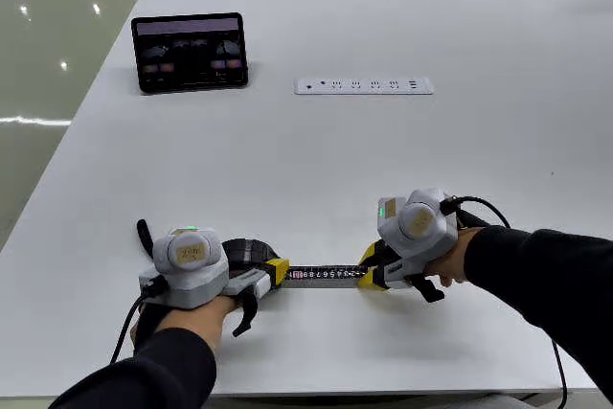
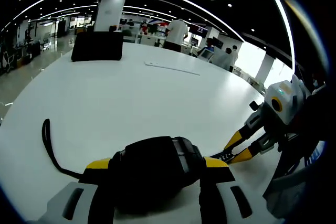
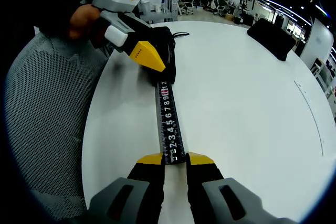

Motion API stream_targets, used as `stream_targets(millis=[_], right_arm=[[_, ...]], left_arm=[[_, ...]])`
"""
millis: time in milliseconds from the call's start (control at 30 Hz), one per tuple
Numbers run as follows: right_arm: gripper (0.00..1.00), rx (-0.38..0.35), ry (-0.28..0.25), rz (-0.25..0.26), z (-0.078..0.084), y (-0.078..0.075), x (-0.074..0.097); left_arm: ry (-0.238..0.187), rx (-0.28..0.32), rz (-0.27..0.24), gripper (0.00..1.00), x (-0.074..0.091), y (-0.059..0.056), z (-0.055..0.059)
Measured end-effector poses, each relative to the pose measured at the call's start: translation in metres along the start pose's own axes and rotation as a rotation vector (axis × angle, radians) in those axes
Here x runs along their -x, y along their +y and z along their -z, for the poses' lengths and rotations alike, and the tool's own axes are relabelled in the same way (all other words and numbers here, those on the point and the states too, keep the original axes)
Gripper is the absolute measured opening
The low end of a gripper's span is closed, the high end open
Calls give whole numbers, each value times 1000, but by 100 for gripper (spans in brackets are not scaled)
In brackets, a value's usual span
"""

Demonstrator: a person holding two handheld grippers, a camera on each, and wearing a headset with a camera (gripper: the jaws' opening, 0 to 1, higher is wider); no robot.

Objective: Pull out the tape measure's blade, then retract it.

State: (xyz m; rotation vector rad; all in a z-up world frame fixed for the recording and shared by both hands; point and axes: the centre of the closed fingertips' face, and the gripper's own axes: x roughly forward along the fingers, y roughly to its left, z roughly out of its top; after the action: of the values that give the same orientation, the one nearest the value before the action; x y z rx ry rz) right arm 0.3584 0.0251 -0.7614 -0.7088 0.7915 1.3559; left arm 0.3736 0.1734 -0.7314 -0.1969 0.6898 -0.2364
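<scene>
A black tape measure case [image 1: 247, 255] lies near the table's front edge, and my left gripper [image 1: 273, 273] is shut on it; in the left gripper view the case [image 2: 157, 167] sits between the yellow-tipped jaws. Its wrist strap [image 2: 48, 145] trails to the left. The blade [image 1: 324, 274] is pulled out a short way to the right, numbers up. My right gripper [image 1: 367, 272] is shut on the blade's end; in the right gripper view the blade [image 3: 169, 124] runs from the jaws [image 3: 174, 158] up to the case [image 3: 166, 45].
A dark tablet [image 1: 190, 51] stands at the back left of the white table [image 1: 383, 160]. A white power strip [image 1: 364, 86] lies at the back middle. The table's front edge is just behind both hands.
</scene>
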Motion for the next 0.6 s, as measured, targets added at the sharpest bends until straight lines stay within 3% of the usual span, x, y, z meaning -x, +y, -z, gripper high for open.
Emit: stream_targets(millis=[600], right_arm=[[11, -8, -3, -1, -6, 1, -3]], left_arm=[[-2, 2, -1, 61, 0, 0, 0]])
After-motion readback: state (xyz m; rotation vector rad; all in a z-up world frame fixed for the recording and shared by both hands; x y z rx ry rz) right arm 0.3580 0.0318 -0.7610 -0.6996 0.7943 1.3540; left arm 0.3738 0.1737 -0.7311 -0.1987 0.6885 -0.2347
